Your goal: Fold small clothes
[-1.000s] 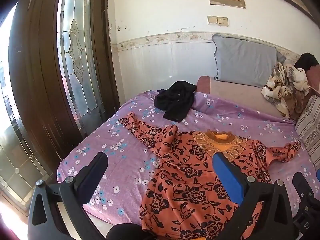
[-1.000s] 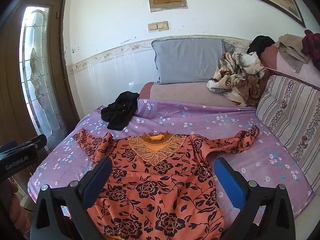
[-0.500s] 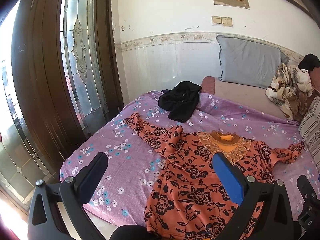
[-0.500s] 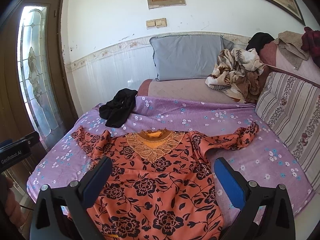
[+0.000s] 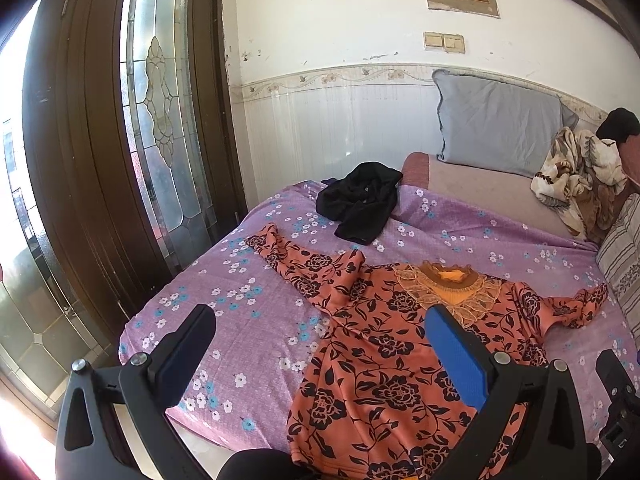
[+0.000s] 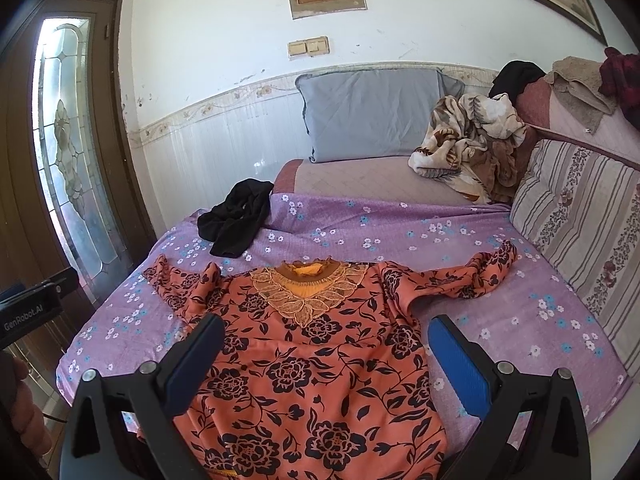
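An orange top with black flowers (image 5: 384, 360) (image 6: 316, 380) lies spread flat on the purple flowered bedsheet (image 5: 248, 320) (image 6: 500, 320), lace collar away from me, both sleeves stretched outward. My left gripper (image 5: 320, 344) hovers open above the bed's near left side, over the top's left edge. My right gripper (image 6: 326, 346) hovers open above the top's chest and hem. Nothing sits between either pair of fingers. A crumpled black garment (image 5: 360, 204) (image 6: 236, 222) lies at the far left of the sheet.
A grey pillow (image 6: 372, 114) leans on the far wall. A patterned blanket heap (image 6: 468, 148) fills the back right corner. A striped cushion (image 6: 580, 232) lines the right side. A dark wooden door with leaded glass (image 5: 160, 120) stands left of the bed.
Both grippers have drawn back and risen slightly, so more of the bed and the door shows. The top has not moved. Both grippers stay open.
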A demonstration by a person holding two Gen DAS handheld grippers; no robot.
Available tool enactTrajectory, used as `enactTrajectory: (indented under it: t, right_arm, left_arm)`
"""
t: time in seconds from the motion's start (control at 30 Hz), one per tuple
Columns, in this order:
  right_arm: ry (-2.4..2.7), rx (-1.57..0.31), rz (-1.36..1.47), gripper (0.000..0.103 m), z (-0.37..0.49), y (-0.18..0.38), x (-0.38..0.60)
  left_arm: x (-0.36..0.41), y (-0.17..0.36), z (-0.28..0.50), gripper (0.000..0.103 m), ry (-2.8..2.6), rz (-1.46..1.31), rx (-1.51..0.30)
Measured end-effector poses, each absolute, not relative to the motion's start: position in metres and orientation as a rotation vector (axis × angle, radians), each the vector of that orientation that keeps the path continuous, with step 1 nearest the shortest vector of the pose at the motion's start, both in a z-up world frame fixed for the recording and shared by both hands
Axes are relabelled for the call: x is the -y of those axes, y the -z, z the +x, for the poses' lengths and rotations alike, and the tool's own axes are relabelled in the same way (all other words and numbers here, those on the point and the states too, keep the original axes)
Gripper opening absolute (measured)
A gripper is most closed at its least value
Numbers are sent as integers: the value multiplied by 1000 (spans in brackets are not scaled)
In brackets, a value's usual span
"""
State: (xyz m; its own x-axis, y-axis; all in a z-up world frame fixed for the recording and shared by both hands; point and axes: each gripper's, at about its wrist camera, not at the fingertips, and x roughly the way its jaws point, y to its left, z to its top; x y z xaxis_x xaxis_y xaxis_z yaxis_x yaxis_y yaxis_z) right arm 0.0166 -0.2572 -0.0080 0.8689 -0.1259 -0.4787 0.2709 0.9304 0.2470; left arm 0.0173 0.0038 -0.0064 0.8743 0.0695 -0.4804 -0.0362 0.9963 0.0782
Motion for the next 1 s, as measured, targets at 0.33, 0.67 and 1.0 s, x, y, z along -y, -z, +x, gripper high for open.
enactTrajectory:
  t: [0.33, 0.67, 1.0]
  right_arm:
    - [217, -479, 329, 103, 18, 10, 262]
    - [302, -452, 326, 103, -2, -6, 283]
    - [466, -436, 331, 103, -54, -26, 343]
  left_arm:
    - [2, 6, 19, 103, -48, 80, -503]
    - [35, 4, 17, 103, 49, 97, -492]
    - [113, -17, 14, 103, 183, 108, -495]
